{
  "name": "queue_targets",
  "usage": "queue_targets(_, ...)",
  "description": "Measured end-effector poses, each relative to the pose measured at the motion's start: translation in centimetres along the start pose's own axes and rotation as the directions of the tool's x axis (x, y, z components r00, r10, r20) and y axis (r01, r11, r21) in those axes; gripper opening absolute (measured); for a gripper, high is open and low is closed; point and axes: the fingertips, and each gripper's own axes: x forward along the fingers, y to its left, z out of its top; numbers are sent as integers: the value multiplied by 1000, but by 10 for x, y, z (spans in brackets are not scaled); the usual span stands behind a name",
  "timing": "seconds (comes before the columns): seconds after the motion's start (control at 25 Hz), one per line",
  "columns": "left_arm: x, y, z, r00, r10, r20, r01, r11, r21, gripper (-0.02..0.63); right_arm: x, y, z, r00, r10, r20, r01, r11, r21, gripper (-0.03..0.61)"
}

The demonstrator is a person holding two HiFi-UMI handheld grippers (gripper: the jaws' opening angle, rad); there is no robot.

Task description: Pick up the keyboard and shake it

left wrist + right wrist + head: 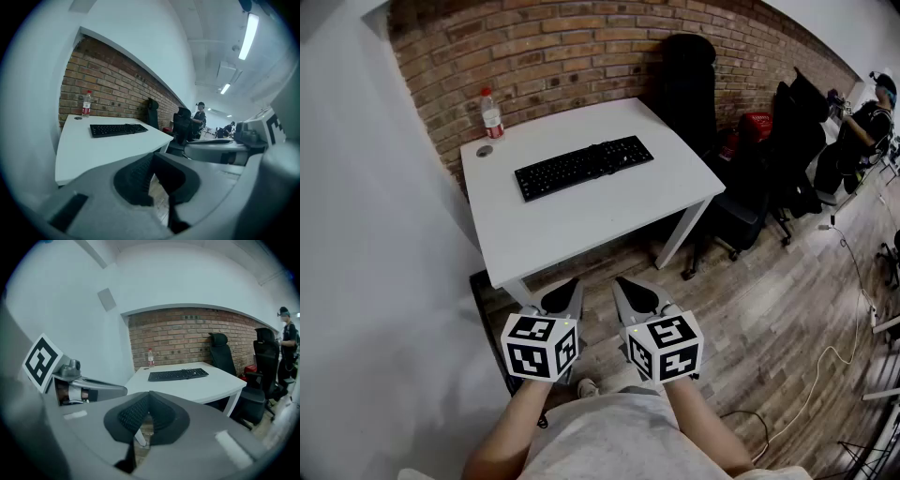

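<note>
A black keyboard (584, 166) lies flat across the middle of the white table (581, 220), with its cable bunched at its far edge. The left gripper view shows the keyboard (118, 129) far ahead, and so does the right gripper view, keyboard (178, 374). My left gripper (566, 293) is held low in front of the table's near edge, shut and empty. My right gripper (630, 292) is beside it, also shut with nothing in it. Both are well short of the keyboard.
A water bottle (491, 114) with a red label and a small round lid (484, 151) stand at the table's far left corner by the brick wall. Black office chairs (741, 178) crowd the right side. A person (862, 131) sits far right. Cables trail on the wooden floor.
</note>
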Motion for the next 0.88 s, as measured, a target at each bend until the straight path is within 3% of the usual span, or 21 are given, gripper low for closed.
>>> queue_targets(0.88, 45, 0, 14, 1000, -30, -5, 30, 999, 14, -6, 28, -31, 13, 1000, 0, 30, 0, 1000, 7, 11)
